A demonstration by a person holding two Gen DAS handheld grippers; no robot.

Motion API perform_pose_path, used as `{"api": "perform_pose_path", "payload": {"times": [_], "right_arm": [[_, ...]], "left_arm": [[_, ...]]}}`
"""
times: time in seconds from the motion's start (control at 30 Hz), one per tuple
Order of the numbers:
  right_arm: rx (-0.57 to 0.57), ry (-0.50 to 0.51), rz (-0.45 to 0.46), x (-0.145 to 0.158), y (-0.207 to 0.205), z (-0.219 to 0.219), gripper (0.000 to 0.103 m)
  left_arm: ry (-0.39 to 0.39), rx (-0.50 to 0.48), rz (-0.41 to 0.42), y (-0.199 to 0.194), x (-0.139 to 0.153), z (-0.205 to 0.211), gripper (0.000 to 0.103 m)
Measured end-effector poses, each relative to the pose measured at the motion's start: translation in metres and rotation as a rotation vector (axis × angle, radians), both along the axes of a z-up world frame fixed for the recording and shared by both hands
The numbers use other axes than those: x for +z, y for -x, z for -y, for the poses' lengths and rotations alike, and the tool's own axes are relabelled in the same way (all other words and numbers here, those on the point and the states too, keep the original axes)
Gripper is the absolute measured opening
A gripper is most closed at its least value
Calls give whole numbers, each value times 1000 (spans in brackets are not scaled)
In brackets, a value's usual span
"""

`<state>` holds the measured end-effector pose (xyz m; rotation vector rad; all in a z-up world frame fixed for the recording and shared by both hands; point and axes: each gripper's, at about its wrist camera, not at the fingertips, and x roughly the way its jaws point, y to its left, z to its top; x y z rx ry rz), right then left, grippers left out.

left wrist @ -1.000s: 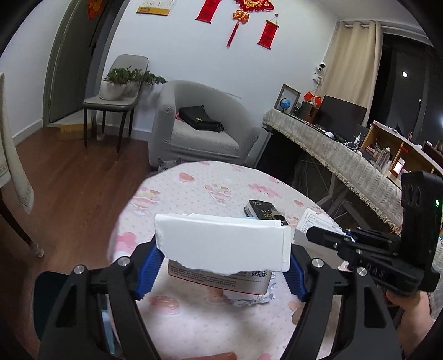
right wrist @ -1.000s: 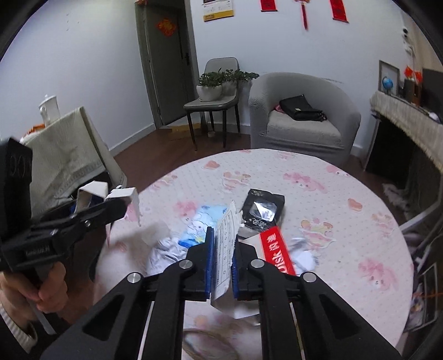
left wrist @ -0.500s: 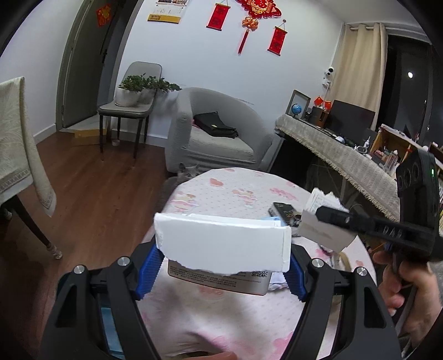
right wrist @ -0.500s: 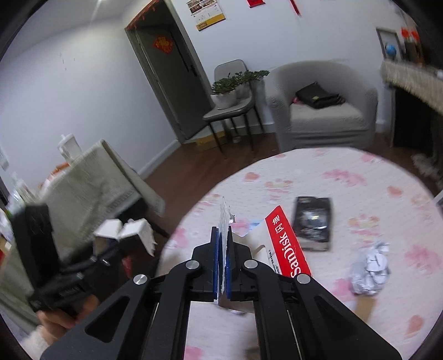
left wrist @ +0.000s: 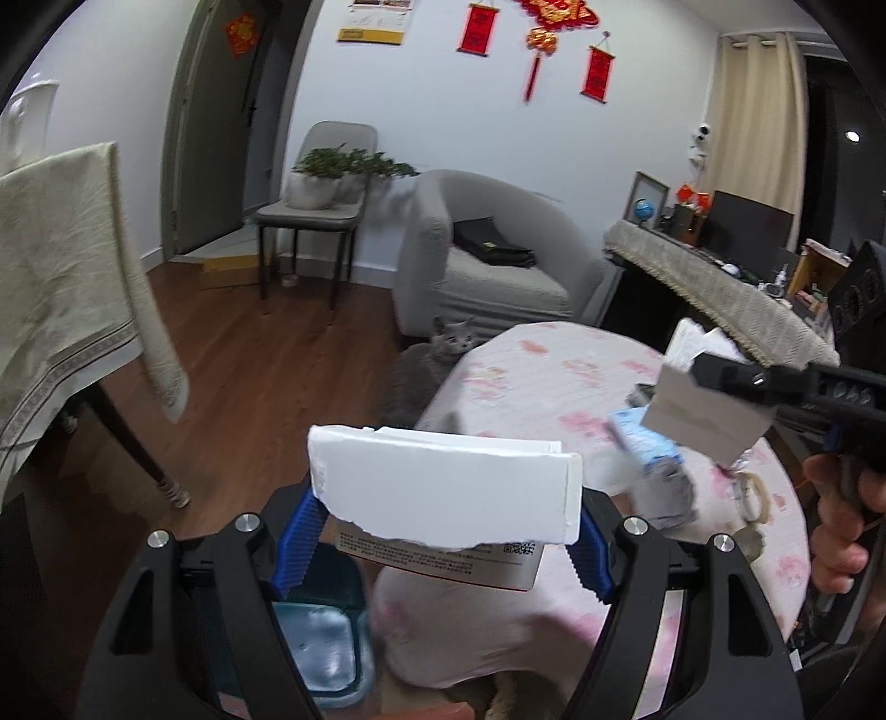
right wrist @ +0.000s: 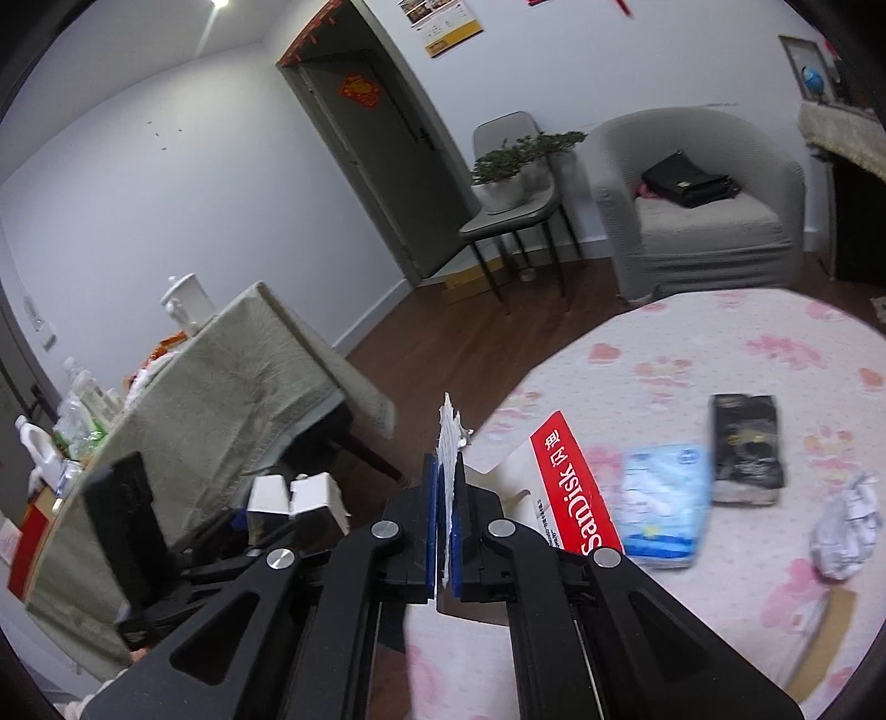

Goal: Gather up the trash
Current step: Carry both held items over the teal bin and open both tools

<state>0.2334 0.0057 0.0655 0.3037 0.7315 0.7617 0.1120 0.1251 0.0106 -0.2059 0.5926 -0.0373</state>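
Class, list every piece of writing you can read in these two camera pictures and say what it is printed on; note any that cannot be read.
"SanDisk" with Chinese characters: red strip of the white card package on the table.
Small print and a QR code: white box in the left gripper, too small to read.
Red wall hangings and yellow calendar: blurred, unreadable.
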Motion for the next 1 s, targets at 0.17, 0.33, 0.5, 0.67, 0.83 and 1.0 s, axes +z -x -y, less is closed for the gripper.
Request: {"api": "perform_pose_path", "payload": {"times": [0.17,0.33,0.5,0.67,0.83,1.0], "right_arm": [[30,-33,-17,1,0,-15,4],[69,0,-7,1,4,-42,4],[129,27,-7,-5,10,-78,4],[183,65,-9,-14,15,-115,4],[225,94,-24,-24,18,-142,4],[254,131,-34,-36,21,-166,4]], "left_arm": [[-20,51,-42,5,-13,-26,77],[-38,90,-87,7,-31,-47,77],[-41,119,-137,11,-50,-67,77],[-53,152,-220,9,-77,-82,77],[-55,170,-304,9,-103,-96,79],[-23,193,-357,14,-120,-113,84]]}}
